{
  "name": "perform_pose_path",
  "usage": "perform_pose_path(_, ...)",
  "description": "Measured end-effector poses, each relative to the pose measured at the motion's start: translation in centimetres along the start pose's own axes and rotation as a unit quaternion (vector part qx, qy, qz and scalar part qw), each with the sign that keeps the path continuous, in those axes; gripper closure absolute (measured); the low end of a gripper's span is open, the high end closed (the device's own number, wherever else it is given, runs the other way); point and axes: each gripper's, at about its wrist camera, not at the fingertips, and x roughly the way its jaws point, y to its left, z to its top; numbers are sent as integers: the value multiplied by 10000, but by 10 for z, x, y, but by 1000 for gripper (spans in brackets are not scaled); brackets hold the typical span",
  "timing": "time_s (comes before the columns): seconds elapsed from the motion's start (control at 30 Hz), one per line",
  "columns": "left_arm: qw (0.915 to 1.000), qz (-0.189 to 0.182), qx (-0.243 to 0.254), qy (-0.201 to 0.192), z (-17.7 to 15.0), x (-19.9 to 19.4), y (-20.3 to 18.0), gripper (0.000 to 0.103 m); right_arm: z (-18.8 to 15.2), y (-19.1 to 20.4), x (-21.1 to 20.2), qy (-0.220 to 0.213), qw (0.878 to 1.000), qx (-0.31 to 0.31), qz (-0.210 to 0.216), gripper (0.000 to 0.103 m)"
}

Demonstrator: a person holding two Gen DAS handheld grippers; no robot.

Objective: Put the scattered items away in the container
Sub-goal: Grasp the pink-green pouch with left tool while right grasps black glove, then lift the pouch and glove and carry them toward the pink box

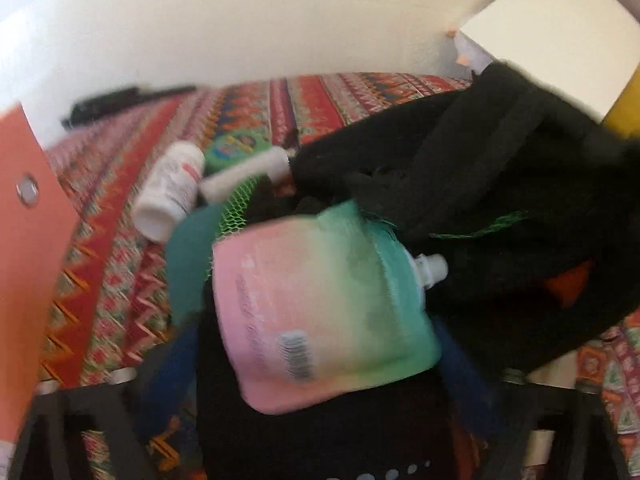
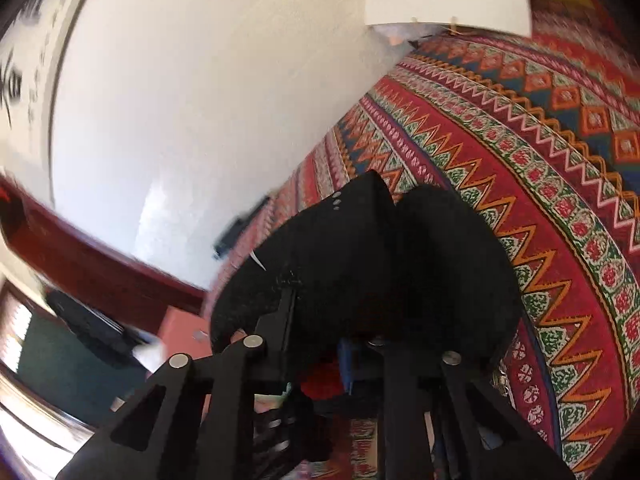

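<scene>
Pouch: the soft pink-to-green plastic spout pouch [image 1: 320, 316] lies at the left view's centre, light, slippery; grasp its flat body. Left jaws' grip unclear; right gripper [image 2: 390, 200] pressed together, empty.

Left hand-held gripper [image 1: 320, 392], left wrist view: black frame across the bottom of the frame, angular struts at lower left and lower right, each topped by a pale round pin head. A row of small light dots marks the black surface at bottom centre. Edges blurred; finer detail unreadable. Right hand-held gripper [image 2: 394, 200], right wrist view: matte black linkage fanning up from the bottom edge, struts with triangular cut-outs at lower left, four silver round pin heads at the joints across the lower middle. Two broad black fingers [image 2: 348, 248] with rounded tips fill the centre; three small pale dots near the left tip. A blue part and a red part show low between the struts.
</scene>
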Motion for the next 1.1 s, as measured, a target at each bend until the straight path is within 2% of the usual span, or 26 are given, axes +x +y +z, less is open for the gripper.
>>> perform_pose_path(0.07, 9989, -317, -358, 7, 0, -7, 12, 27, 7, 4, -13, -143, 9998, -67, 116, 89)
perform_pose_path(0.2, 9972, -483, -561, -89, 0, -29, 21, 27, 16, 25, -43, -465, 9975, -491, 223, 92)
perform_pose_path(0.47, 9956, -542, -635, -437, -2, -99, 23, 27, 24, 55, -108, -994, 9905, -869, 396, 93)
perform_pose_path(0.77, 9923, -714, -592, -821, -2, -165, 12, 27, 21, 76, -191, -1368, 9871, -684, 472, 95)
perform_pose_path(0.93, 9875, -1088, -569, -984, 0, -198, 11, 27, 15, 98, -229, -1642, 9811, -913, 461, 97)
perform_pose_path(1.1, 9831, -1312, -592, -1134, 1, -221, 16, 27, 3, 126, -253, -1814, 9746, -1276, 325, 98)
